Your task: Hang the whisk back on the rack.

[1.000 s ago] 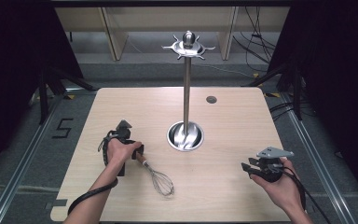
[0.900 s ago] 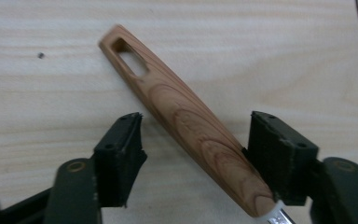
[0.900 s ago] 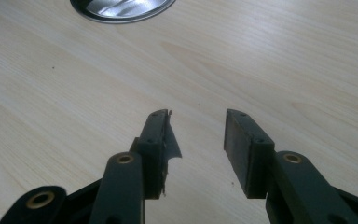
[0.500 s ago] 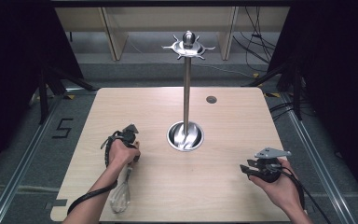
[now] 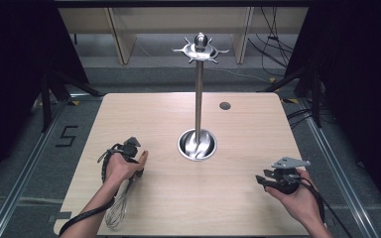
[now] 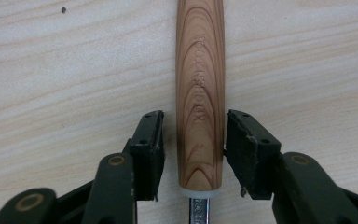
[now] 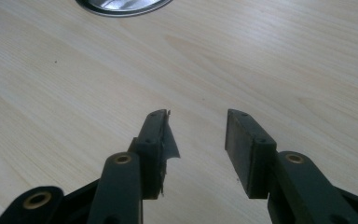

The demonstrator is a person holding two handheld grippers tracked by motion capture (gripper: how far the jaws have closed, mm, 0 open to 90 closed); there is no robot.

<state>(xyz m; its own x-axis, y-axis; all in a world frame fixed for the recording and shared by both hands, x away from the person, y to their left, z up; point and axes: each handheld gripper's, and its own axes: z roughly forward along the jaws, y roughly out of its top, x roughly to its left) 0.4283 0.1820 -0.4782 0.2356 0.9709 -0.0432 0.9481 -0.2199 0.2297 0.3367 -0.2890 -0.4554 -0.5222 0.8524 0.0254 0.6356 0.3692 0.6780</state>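
Whisk (image 5: 120, 206) lies on the table (image 5: 248, 119) near my left front corner, wire end toward me, wooden handle (image 6: 200, 93) pointing away toward the stand. My left gripper (image 6: 193, 140) sits over that handle, near the collar where wood meets metal. In the left gripper view the handle runs straight up between my two pads; right pad looks to be touching the wood or nearly so, left pad has a thin gap, so no real squeeze. Jaws have just been opening a bit, handle between them. Whisk flat on the tabletop, not lifted.

Left hand (image 5: 121, 166) covers the gripper body in the high view, cable looping off to the side.

Right gripper (image 7: 196, 135) is well apart, over by the table's right front, held in my right hand (image 5: 297, 196). Jaws partway apart, nothing between them, and they've been easing wider. Bare wood ahead, w/ the rim of the stand's round metal base (image 7: 121, 7) at the top of the right gripper view.

Stand (image 5: 198, 89) upright mid-table, hooks at top.
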